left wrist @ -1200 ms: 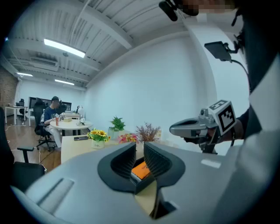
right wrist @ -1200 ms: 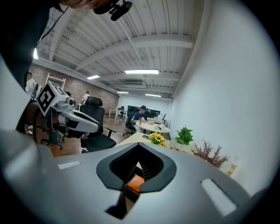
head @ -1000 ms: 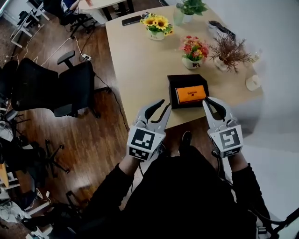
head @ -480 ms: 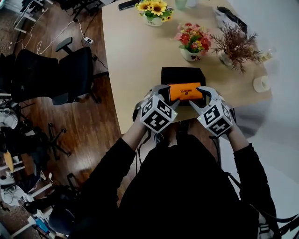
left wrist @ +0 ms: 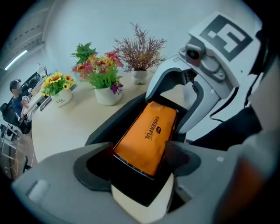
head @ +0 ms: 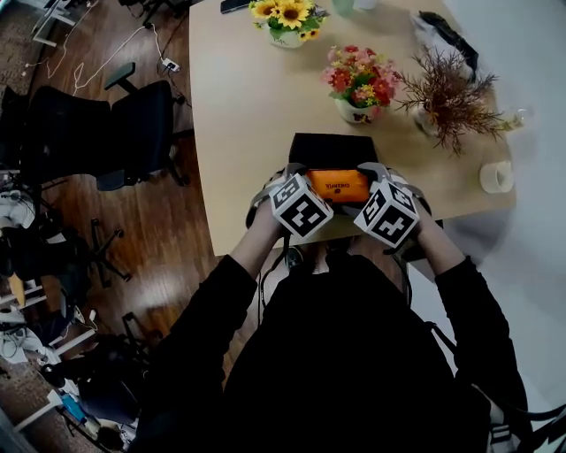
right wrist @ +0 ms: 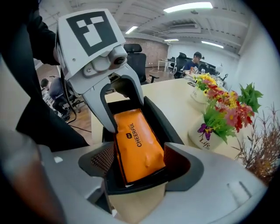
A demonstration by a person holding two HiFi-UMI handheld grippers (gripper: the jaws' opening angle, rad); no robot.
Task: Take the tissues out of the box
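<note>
An orange tissue pack (head: 338,186) lies in a black open box (head: 330,149) near the front edge of the wooden table (head: 248,97). My left gripper (head: 293,176) is at the pack's left end and my right gripper (head: 378,175) at its right end. Both have just been opening. In the left gripper view my left gripper (left wrist: 138,165) stands open around the end of the box (left wrist: 109,129) and pack (left wrist: 146,138), with the right gripper (left wrist: 194,94) opposite. In the right gripper view my right gripper (right wrist: 139,165) is open astride the other end of the pack (right wrist: 138,148).
Behind the box stand a pot of red flowers (head: 358,84), a sunflower pot (head: 287,13) and a dried plant (head: 447,93). A white roll (head: 497,177) lies at the right. Black office chairs (head: 106,142) stand left of the table.
Both grippers have dropped from in front of the table onto the two ends of the box, tipping downward, and their jaws have spread wide.
</note>
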